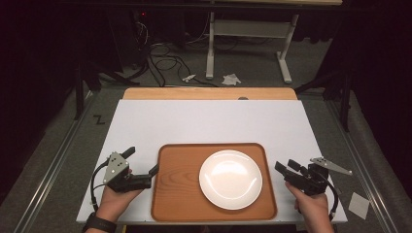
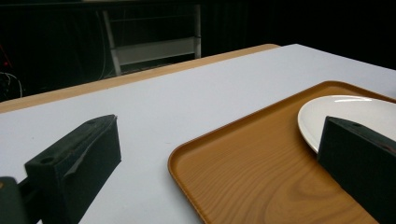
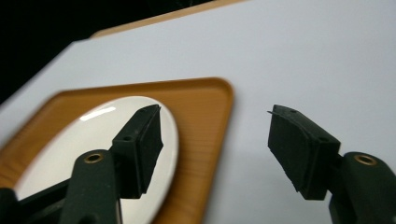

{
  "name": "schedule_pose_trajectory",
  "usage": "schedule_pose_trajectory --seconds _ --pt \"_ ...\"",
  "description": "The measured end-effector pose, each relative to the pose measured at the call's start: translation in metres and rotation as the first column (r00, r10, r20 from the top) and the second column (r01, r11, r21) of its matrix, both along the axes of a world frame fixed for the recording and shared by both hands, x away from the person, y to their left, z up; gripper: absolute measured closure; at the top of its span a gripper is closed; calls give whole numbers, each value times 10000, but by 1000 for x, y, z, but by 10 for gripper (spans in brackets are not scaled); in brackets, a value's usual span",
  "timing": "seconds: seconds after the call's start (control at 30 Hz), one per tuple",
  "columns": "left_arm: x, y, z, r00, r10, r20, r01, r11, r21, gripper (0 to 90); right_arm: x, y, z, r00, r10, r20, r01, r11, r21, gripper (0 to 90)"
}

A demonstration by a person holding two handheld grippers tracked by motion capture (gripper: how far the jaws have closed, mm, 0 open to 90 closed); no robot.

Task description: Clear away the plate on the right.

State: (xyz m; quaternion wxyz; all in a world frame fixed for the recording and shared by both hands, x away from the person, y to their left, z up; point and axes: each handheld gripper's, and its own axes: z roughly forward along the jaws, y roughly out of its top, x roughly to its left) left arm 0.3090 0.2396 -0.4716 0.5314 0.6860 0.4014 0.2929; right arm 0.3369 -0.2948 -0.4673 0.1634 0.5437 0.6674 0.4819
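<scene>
A wooden tray (image 1: 177, 194) held a white plate (image 1: 231, 179) on its three o'clock side. The left gripper (image 1: 143, 167), at nine o'clock, and the right gripper (image 1: 285, 167), at three o'clock, gaped apart, holding and touching nothing.

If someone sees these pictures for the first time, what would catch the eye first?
Probably the round white plate, which lies on the right half of a brown wooden tray with rounded corners at the near edge of the white table. Next, the two black hand-held tools: the left tool stands open beside the tray's left edge, and the right tool stands open to the tray's right, holding nothing.
</scene>
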Motion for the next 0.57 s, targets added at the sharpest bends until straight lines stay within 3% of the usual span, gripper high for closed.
schedule_pose_trajectory --seconds 0.07,0.13,0.33,0.43,0.57 --pt "0 0 0 10000 30 -32 -30 10000 -22 0 -4 -2 3 9978 139 642 -75 9951 -983 326" --pt "1 -1 -1 9999 75 -133 -75 10000 -16 0 -8 -4 5 9930 177 1169 -20 9912 -1325 268" --pt "1 1 -1 9995 174 -271 -177 9998 -126 0 -17 -12 12 9758 173 2181 109 9918 -1273 66" --pt "3 1 -3 9990 183 -398 -189 9997 -151 0 -17 -16 13 9725 -1 2330 283 9927 -1175 64" --pt "4 0 -3 9987 135 -495 -144 9997 -189 0 -13 -18 10 9768 4 2143 247 9931 -1146 86"
